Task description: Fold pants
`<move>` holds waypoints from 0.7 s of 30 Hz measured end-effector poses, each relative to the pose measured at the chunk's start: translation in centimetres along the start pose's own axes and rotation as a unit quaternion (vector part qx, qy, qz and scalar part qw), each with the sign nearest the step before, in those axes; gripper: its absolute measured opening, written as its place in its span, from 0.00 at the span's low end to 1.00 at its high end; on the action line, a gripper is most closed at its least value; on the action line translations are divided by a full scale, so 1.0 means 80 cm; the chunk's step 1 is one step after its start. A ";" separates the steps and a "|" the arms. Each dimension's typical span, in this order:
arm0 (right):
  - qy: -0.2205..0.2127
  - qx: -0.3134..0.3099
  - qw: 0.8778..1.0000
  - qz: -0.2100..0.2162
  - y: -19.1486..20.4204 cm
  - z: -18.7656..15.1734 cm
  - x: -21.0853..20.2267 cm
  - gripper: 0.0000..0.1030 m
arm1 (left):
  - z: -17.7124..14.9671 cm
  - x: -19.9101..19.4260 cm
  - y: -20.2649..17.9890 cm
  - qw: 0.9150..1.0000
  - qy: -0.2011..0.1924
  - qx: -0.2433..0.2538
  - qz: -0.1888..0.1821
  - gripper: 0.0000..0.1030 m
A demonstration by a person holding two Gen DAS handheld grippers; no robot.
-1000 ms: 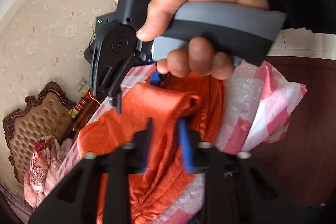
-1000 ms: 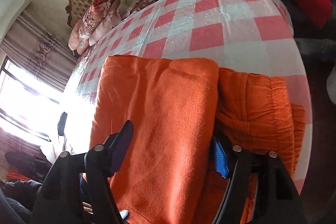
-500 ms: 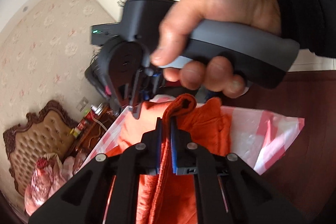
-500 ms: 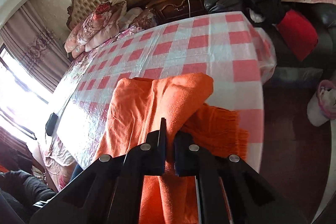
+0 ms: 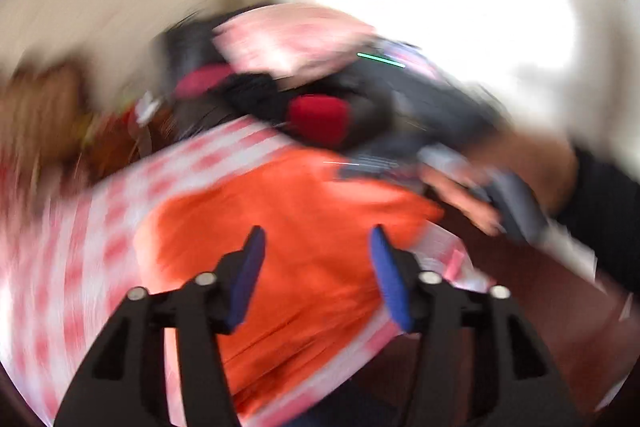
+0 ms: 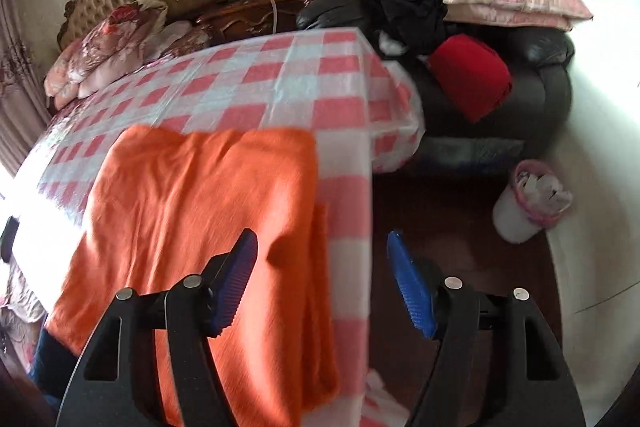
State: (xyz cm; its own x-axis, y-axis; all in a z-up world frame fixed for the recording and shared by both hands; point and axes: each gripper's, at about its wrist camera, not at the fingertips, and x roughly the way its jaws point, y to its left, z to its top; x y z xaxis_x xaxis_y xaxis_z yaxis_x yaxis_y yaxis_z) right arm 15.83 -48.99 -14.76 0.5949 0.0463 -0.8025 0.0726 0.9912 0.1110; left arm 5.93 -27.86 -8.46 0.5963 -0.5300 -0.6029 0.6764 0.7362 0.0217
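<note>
Folded orange pants [image 6: 200, 227] lie on the checked tablecloth [image 6: 280, 83]. The left gripper [image 5: 316, 267] and right gripper [image 6: 322, 279], jaws just spread, hover empty above.

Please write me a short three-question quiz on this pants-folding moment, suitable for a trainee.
1. True or false: the right gripper is clamped on the orange pants.
2. Multiple choice: the pants lie on A) a dark leather sofa, B) a red-and-white checked cloth, C) the wooden floor.
3. Fill in: the small bin beside the sofa has a ____ liner.

Key
1. False: its jaws stand apart with nothing between the pads, having just opened; the left gripper is likewise open above the pants.
2. B, the checked cloth.
3. Pink: the bin stands on the floor.
</note>
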 end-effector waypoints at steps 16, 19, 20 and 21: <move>-0.035 -0.020 0.997 -0.069 0.025 -0.058 0.006 0.59 | -0.103 0.043 0.089 0.982 0.152 -0.110 0.038 0.16; -0.046 -0.023 0.995 -0.083 0.029 -0.061 0.008 0.61 | -0.108 0.041 0.086 0.983 0.150 -0.099 0.044 0.17; -0.050 -0.029 0.994 -0.093 0.033 -0.062 0.008 0.61 | -0.108 0.039 0.086 0.983 0.150 -0.099 0.045 0.18; -0.053 -0.039 0.992 -0.105 0.038 -0.062 0.008 0.62 | -0.107 0.038 0.086 0.983 0.151 -0.096 0.050 0.21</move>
State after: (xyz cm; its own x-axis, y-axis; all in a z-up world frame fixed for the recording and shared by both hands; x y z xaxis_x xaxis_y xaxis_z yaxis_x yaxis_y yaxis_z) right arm 12.45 -45.31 -17.88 0.6539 -0.1721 -0.7368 0.1448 0.9843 -0.1013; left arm 8.69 -20.77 -16.95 0.4806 -0.3224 -0.8155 0.5097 0.8594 -0.0393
